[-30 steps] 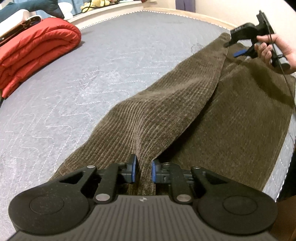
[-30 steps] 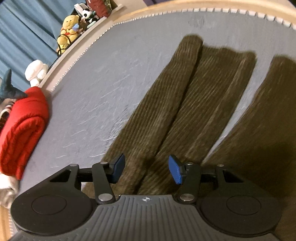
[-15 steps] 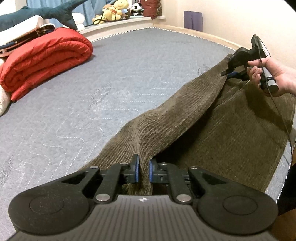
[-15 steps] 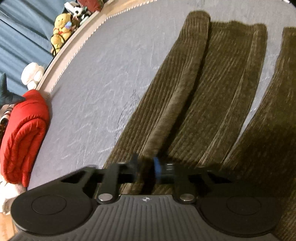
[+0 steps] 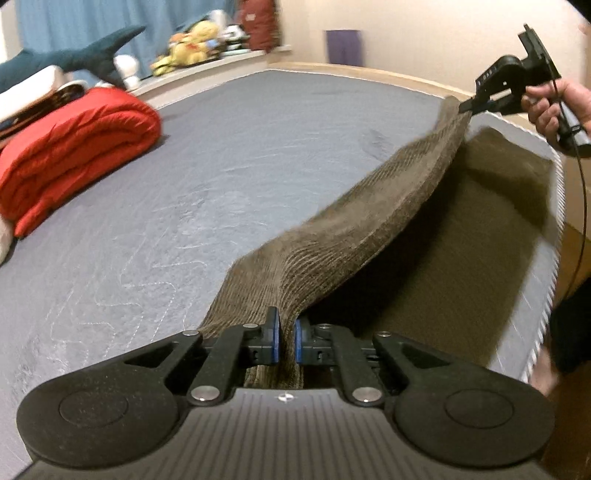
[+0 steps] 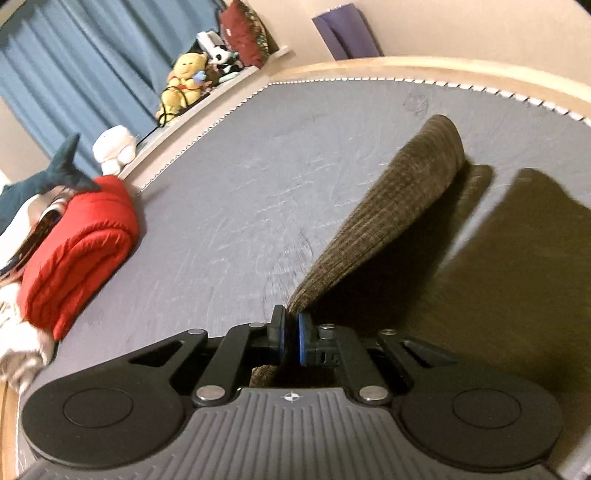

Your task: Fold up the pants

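Mattress [image 5: 258,155] grey, quilted, fills most of both views, pale wood frame around its far edge; brown corduroy pants [image 5: 332,236] spread along its right side, one leg lifted off the surface as a taut sagging band, the other leg flat beneath it in shadow, reaching close to the mattress's near-right edge; in the right wrist view the lifted leg [image 6: 391,210] runs away from the fingers to a rounded far end that sits just above the flat leg; red quilt [image 5: 70,147] rolled up at the left side of the mattress, well apart from the pants; blue curtain [image 6: 74,74] behind the sill; shark plush [image 5: 85,59] dark blue, just behind the quilt; yellow bear plush [image 6: 184,81] on the sill with other small toys, blurred; purple mat [image 6: 343,33] leaning against the wall; left gripper [image 5: 287,341] low in its own view, jaws drawn in narrow and pinching one end of the lifted leg, cloth bunched between the blue pads; right gripper [image 6: 291,338] likewise narrow, clamping the other end of the same leg; same gripper seen from the left wrist view at upper right, raised above the mattress, cloth hanging from its tip; right hand [image 5: 554,107] wrapped around its handle, thin black cable trailing down.
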Tool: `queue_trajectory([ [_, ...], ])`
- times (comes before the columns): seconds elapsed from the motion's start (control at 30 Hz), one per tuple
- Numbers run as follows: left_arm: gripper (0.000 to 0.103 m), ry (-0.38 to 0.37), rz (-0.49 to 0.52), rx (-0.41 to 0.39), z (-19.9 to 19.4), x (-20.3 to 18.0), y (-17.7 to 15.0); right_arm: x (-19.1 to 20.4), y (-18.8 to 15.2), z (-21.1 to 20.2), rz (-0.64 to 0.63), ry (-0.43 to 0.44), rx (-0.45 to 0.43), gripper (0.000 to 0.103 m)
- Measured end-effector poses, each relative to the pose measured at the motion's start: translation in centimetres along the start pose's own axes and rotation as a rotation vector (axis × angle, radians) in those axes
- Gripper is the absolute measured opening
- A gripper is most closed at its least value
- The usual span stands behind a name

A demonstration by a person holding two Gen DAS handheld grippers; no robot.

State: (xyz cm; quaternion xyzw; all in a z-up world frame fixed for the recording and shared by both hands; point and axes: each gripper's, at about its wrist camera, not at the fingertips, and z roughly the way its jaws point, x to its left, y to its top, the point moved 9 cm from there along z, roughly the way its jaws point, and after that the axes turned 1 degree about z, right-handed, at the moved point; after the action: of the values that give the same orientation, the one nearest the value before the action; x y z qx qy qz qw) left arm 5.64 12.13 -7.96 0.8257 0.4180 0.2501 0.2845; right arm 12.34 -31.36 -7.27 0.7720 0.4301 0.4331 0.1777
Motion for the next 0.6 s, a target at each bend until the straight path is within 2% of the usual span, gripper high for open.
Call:
queue_trajectory([
  [0.1,0.008,-0.099,0.152,0.013,-2.0,-2.1,-2.2,-2.2,-3.1,-3.8,-0.009,-0.047,0.018,0.006],
  [0.17,0.008,-0.179,0.221,0.086,-2.2,-3.8,-4.7,-4.3,-6.0,-5.2,0.002,-0.091,0.056,0.006],
  [0.27,0.013,-0.214,0.335,0.203,-0.7,-6.4,-8.3,-7.9,-10.6,-5.1,0.061,-0.132,0.182,0.013],
  [0.33,0.022,-0.226,0.358,0.213,-0.4,-7.1,-8.4,-10.1,-11.7,-4.4,0.133,-0.116,0.233,0.013],
  [0.37,0.024,-0.237,0.328,0.191,-0.7,-7.0,-7.6,-10.9,-11.4,-4.2,0.153,-0.108,0.228,0.013],
  [0.4,0.032,-0.252,0.279,0.161,-1.0,-6.7,-6.7,-11.5,-10.6,-4.2,0.167,-0.091,0.205,0.018],
  [0.43,0.045,-0.268,0.216,0.115,-1.5,-6.2,-5.4,-12.0,-9.5,-4.5,0.174,-0.078,0.173,0.025],
  [0.47,0.049,-0.277,0.164,0.064,-2.0,-5.8,-4.0,-12.7,-8.3,-5.1,0.181,-0.081,0.126,0.029],
  [0.5,0.054,-0.279,0.133,0.027,-2.3,-5.6,-3.1,-13.4,-6.7,-5.8,0.201,-0.102,0.069,0.039],
  [0.6,0.054,-0.255,0.077,-0.037,-1.7,-5.8,-0.4,-16.1,-2.5,-7.7,0.288,-0.115,-0.036,0.041],
])
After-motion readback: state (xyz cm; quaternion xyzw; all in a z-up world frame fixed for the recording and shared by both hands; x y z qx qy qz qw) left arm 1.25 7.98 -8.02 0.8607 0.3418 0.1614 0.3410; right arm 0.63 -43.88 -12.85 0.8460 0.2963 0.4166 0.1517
